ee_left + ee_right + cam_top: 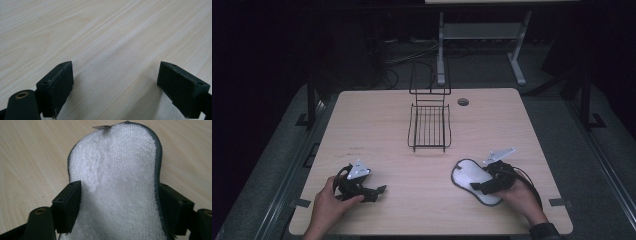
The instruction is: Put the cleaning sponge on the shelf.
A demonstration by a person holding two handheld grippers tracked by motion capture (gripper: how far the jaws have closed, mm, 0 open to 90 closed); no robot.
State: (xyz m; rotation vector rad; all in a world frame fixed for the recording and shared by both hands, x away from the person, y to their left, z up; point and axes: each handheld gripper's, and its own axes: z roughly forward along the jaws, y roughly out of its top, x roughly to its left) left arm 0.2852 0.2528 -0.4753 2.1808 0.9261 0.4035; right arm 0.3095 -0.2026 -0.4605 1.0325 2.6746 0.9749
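left gripper [379, 190]: jaws wide apart, nothing between them, low over the bare light wood tabletop [377, 130]; reads as parked.
right gripper [475, 186]: jaws apart, straddling the white terry-cloth insole-shaped pad with grey edging [471, 176]; flanking its sides, so probably lining up a pinch. Contact unclear.
pad: flat on tabletop, near right.
black wire rack [430, 125]: centre-far, well apart from both grippers.
hidden: pad's near end under gripper; small tab at its far tip unreadable.

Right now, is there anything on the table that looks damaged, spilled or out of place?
Nothing stands out. The white pad lies flat on the table between the right gripper's open jaws, the wire rack sits upright and straight near the far edge, and the left gripper is open over bare wood.
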